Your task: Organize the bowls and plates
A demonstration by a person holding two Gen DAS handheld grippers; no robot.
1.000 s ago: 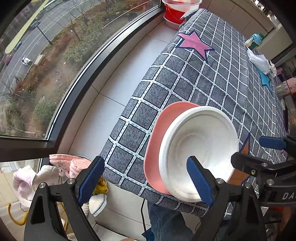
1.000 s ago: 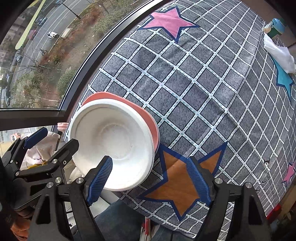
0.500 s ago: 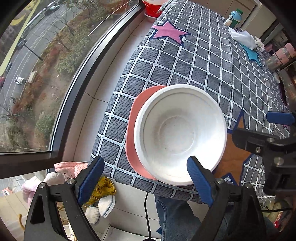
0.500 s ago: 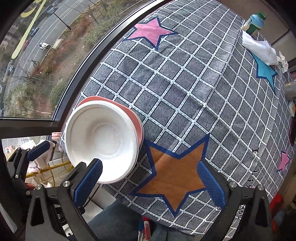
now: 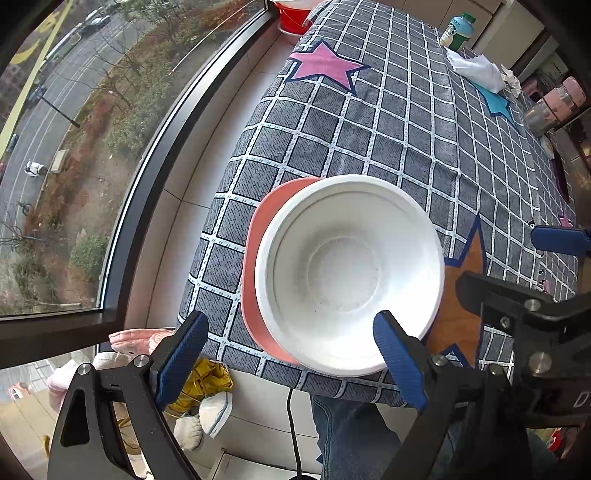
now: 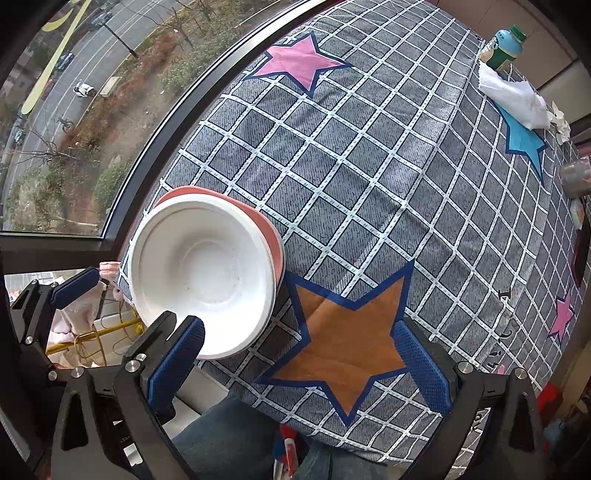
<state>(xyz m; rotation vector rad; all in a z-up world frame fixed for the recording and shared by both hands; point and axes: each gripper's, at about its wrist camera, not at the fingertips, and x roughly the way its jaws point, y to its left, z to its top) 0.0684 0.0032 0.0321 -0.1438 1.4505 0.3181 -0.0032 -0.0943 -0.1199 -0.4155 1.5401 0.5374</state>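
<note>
A white bowl (image 5: pixel 349 273) sits on a pink plate (image 5: pixel 266 229) at the near corner of the checked table. It also shows in the right wrist view as the white bowl (image 6: pixel 203 273) on the pink plate (image 6: pixel 273 236). My left gripper (image 5: pixel 291 354) is open and empty, above the table's near edge, with the bowl's near rim by its right finger. My right gripper (image 6: pixel 299 354) is open and empty above the orange star (image 6: pixel 347 332), right of the bowl.
The grey checked tablecloth (image 6: pixel 369 166) has pink and blue stars. A green-capped bottle (image 6: pixel 504 46) and a white crumpled cloth (image 6: pixel 513 96) lie at the far side. A window and sill run along the left. A red basin (image 5: pixel 295 14) sits beyond the table's far end.
Both grippers have drawn back and up from the bowl and plate. The right gripper opened wider. The bowl and plate stay put on the table corner.
</note>
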